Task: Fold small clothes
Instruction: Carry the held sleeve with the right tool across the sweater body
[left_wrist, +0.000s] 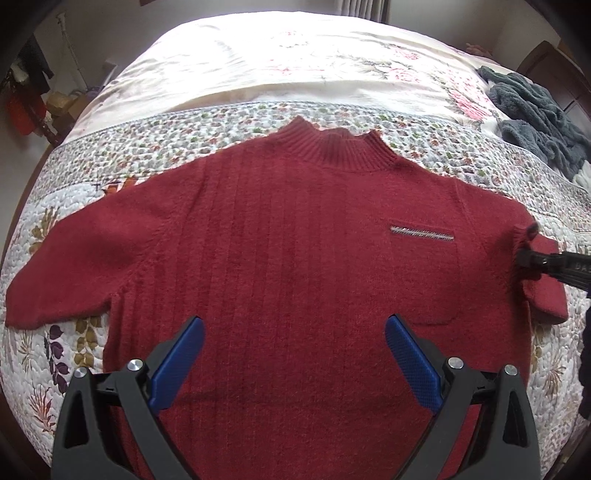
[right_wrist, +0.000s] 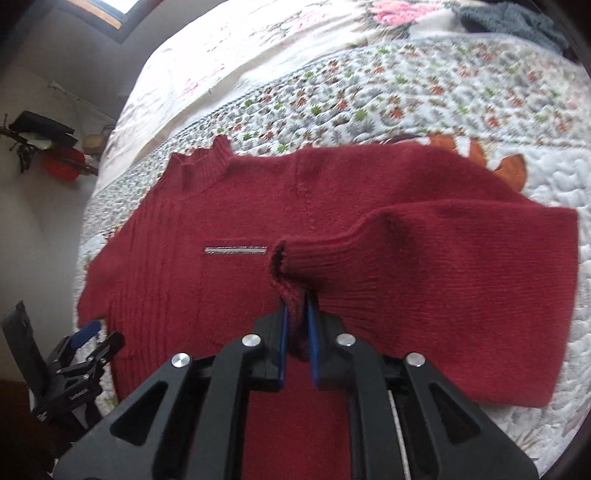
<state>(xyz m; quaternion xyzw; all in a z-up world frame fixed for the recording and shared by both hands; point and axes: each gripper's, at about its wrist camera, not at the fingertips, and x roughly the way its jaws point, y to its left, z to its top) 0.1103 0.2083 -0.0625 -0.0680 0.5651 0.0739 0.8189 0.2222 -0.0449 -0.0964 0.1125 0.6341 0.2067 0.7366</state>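
Observation:
A dark red knit sweater (left_wrist: 280, 236) lies face up on the quilted bed, collar away from me, a silver strip (left_wrist: 422, 233) above its chest pocket. My left gripper (left_wrist: 294, 328) hovers open over the lower middle of the sweater, nothing between its blue pads. My right gripper (right_wrist: 296, 306) is shut on the ribbed cuff (right_wrist: 291, 266) of the sweater's right-hand sleeve, and the sleeve (right_wrist: 461, 258) is doubled back over itself toward the body. In the left wrist view that gripper (left_wrist: 524, 254) shows at the right edge, at the cuff. The other sleeve (left_wrist: 74, 269) lies spread flat to the left.
The flowered quilt (left_wrist: 110, 155) covers the bed, with a cream floral cover (left_wrist: 295, 59) farther back. A grey fluffy garment (left_wrist: 535, 114) lies at the back right. Left of the bed are floor, a red object (right_wrist: 62, 166) and clutter.

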